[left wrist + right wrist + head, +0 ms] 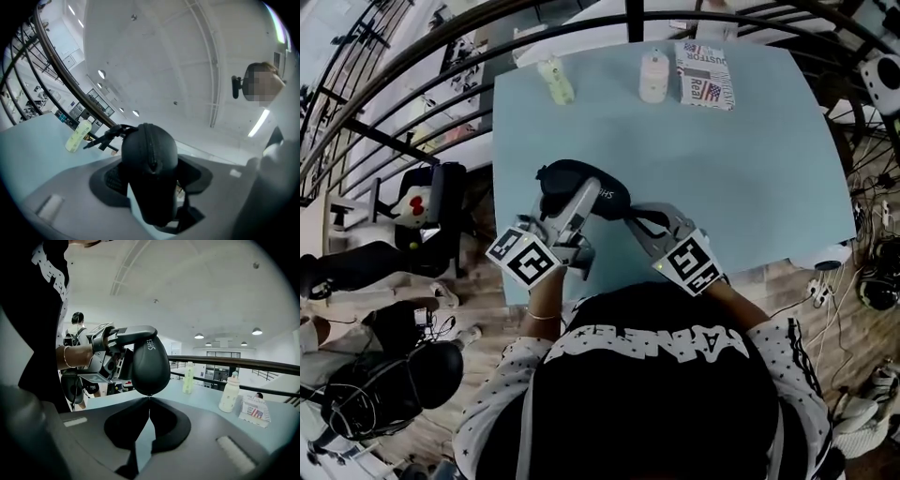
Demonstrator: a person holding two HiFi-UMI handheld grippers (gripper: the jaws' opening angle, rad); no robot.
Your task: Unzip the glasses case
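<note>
A black glasses case (558, 174) hangs in the air over the near edge of the light blue table (750, 169). My left gripper (586, 194) is shut on it, one finger lying across its side. In the left gripper view the case (150, 154) fills the gap between the jaws, its zipper seam running up the middle. My right gripper (630, 217) comes from the right, and its tips (149, 400) are pinched together at the case's (150, 364) pointed lower end, on the small zipper pull there.
At the table's far edge stand a pale green bottle (555, 80), a white bottle (653, 77) and a printed packet (705, 75). A dark railing (581, 23) curves behind the table. Bags and a chair (422, 220) are on the floor at left.
</note>
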